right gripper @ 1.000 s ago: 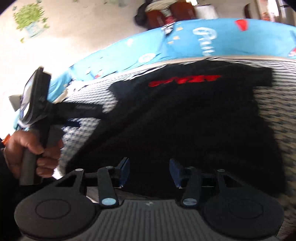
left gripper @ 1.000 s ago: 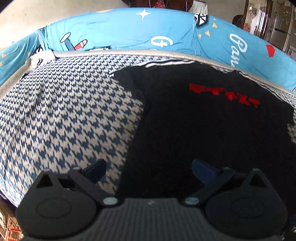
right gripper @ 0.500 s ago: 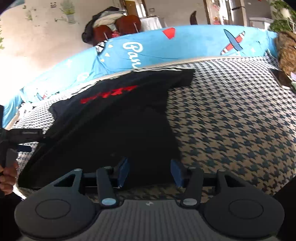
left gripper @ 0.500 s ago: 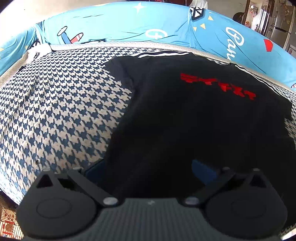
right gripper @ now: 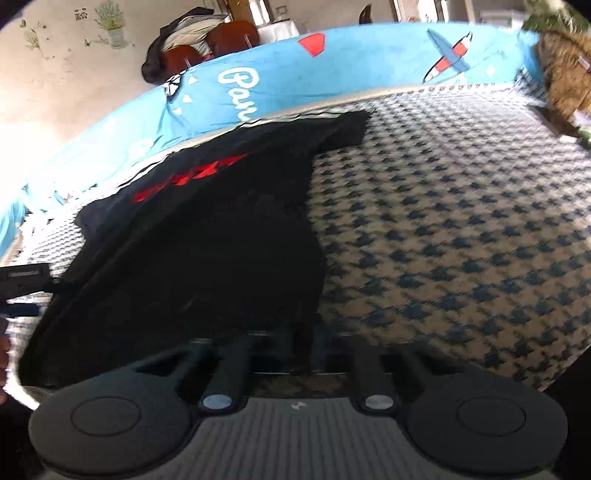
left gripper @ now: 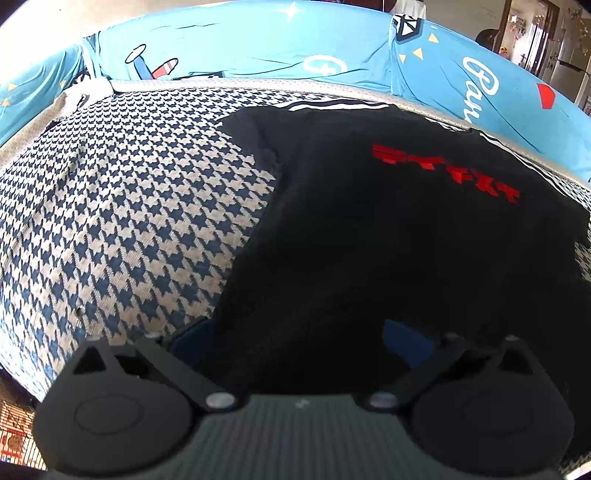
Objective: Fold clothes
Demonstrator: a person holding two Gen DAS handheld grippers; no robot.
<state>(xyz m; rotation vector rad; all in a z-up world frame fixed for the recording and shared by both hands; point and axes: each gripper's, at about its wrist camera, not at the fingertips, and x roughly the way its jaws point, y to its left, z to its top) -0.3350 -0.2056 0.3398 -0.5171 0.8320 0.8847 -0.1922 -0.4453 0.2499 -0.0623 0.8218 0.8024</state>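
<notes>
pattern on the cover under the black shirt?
Navy-and-cream houndstooth cover, clearest in the left wrist view, left of the black shirt.

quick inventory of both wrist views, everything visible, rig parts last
T-shirt: 1, black with red print, flat on the houndstooth cover.
Houndstooth cover: 1, navy and cream, over the bed.
Sheet: 1, light blue with plane prints, along the far edge.
Chairs: brown, dark clothes draped over them, far wall.
Furry thing: 1, brown, far right corner; blurred.
Left gripper: 1, black with blue pads, open over the T-shirt's near hem.
Right gripper: 1, black, just closed on the hem's right corner.
</notes>
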